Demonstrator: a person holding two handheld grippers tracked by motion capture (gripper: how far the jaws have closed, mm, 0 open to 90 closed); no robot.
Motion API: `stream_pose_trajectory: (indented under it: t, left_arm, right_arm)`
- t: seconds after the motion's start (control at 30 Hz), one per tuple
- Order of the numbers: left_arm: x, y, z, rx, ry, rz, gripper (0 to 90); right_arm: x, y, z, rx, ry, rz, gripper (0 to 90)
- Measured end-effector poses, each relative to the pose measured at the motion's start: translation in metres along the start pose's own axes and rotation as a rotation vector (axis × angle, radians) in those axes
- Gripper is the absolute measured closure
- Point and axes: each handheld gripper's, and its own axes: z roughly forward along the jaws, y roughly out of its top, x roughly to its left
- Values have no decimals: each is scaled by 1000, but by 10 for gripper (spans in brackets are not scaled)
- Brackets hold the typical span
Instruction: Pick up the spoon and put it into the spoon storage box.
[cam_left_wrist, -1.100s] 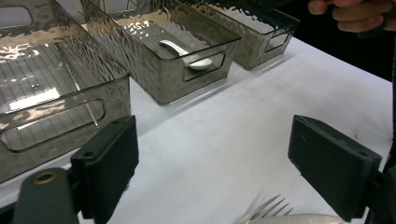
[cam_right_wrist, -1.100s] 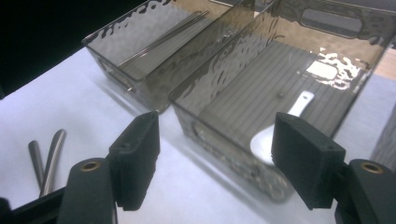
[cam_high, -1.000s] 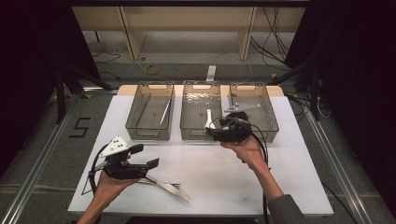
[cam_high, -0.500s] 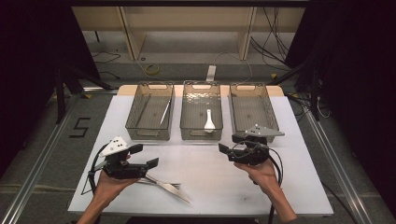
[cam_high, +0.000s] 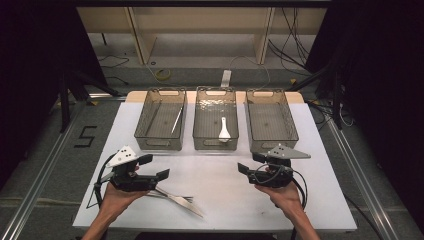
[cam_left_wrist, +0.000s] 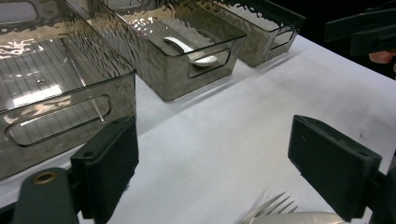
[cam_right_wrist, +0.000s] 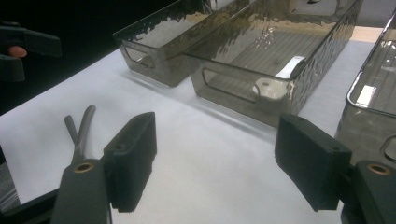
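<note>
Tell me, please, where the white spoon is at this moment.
In the high view, the white spoon lies inside the middle bin of the three clear bins, near its front wall, bowl toward the person.

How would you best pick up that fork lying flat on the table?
Probably by the handle, from straight above. The fork lies flat on the white table beside a knife, so the fingers should straddle the thin handle's width, away from the tines and the knife.
</note>
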Motion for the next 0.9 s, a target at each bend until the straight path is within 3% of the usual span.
stream_pose_trajectory:
  t: [0.53, 0.9]
  left_arm:
    - [5, 0, 4, 29, 2, -17, 158]
    - [14, 0, 14, 93, 3, -24, 161]
  right_arm:
    - [2, -22, -12, 0, -12, 7, 266]
    - [5, -33, -19, -2, -25, 6, 264]
